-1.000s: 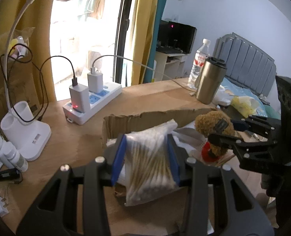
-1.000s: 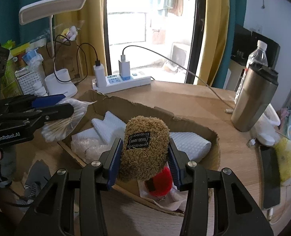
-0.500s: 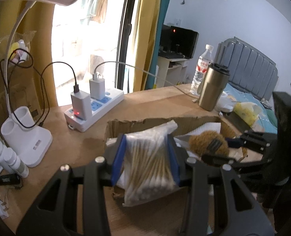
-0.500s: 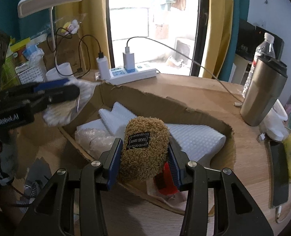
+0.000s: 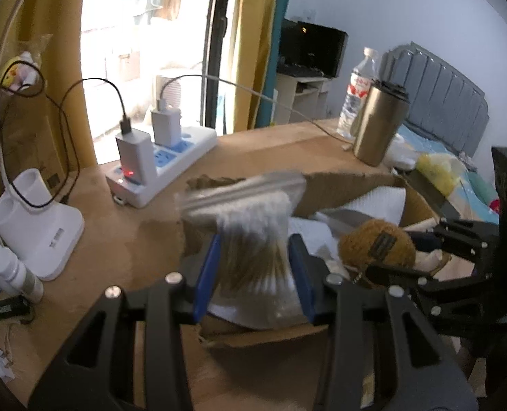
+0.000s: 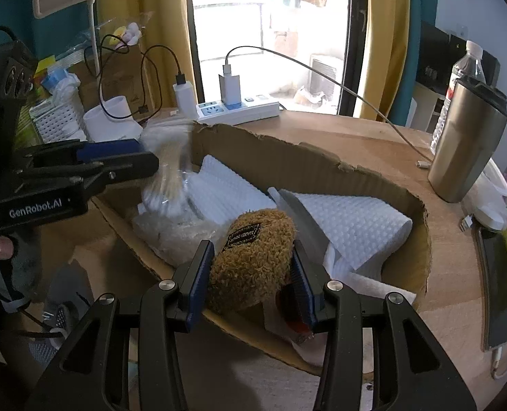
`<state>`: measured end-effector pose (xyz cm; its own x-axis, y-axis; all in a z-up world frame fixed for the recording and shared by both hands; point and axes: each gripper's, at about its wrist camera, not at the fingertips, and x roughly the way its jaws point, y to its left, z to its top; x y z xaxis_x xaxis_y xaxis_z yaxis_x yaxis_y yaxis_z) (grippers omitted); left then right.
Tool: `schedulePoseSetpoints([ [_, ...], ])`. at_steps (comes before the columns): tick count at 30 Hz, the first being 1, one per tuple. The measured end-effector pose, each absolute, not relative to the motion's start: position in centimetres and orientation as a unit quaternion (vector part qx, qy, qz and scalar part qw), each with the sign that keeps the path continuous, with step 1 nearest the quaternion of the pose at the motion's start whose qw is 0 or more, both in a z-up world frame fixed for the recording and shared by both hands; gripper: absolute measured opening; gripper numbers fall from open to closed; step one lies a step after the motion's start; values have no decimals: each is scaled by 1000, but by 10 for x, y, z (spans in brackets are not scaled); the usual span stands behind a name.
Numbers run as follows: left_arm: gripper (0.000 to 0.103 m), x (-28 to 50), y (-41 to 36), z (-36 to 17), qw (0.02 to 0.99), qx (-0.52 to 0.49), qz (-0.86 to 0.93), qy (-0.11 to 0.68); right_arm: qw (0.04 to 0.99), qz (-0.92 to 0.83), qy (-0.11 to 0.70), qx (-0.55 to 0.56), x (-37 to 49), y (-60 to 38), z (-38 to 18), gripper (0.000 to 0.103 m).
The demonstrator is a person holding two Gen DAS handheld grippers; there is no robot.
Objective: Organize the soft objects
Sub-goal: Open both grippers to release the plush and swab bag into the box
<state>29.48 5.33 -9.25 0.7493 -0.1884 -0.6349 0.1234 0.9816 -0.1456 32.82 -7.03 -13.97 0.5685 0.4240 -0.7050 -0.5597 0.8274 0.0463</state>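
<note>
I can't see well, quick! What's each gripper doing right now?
Left gripper: closed on the bag of cotton swabs.
Right gripper: closed on the brown plush toy, over the cardboard box.

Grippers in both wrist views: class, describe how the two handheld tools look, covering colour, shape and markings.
Both the left gripper and right gripper are black plastic with triangular cut-outs, silver pivot screws and blue finger pads. White "GenRobot.AI" lettering marks the left one's side.
</note>
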Motion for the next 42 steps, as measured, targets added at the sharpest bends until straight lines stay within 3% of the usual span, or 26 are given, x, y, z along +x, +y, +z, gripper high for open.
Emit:
schedulePoseSetpoints([
  [13,43,277,37,-109,908,-31,-114,401,880,267,380,-95,318,-85,-140,47],
  [19,43,265,33,-105,906,-28,-124,405,882,261,379,-101,310,-89,-137,53],
  [24,44,255,31,-97,909,-27,-123,396,888,258,368,-93,301,-92,-130,63],
  [27,52,245,30,-88,915,-27,-124,383,892,258,361,-91,294,-94,-125,64],
  [42,54,207,41,-60,935,-36,-107,335,904,261,325,-99,255,-88,-103,64],
])
